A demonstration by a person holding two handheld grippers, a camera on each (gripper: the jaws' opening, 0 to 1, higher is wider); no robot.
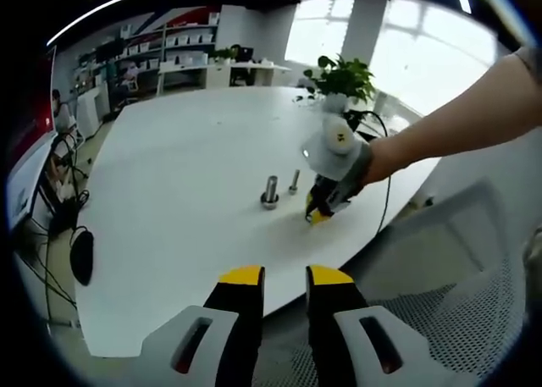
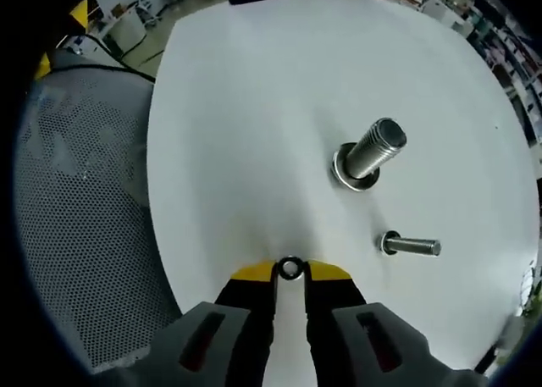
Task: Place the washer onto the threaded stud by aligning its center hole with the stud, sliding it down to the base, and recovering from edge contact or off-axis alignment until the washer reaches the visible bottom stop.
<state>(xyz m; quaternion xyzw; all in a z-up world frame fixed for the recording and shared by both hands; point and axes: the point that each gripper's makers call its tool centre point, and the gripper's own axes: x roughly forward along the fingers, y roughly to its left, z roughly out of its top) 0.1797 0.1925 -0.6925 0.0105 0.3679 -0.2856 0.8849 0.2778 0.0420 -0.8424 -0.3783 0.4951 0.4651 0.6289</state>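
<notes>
Right gripper view: your right gripper pinches the washer at its tips, low over the white table.
Left to right: your left gripper hangs back near the table edge, jaws slightly apart and holding nothing; the washer sits edge-gripped, hole exposed for alignment; the large stud and small stud stand well right.
</notes>
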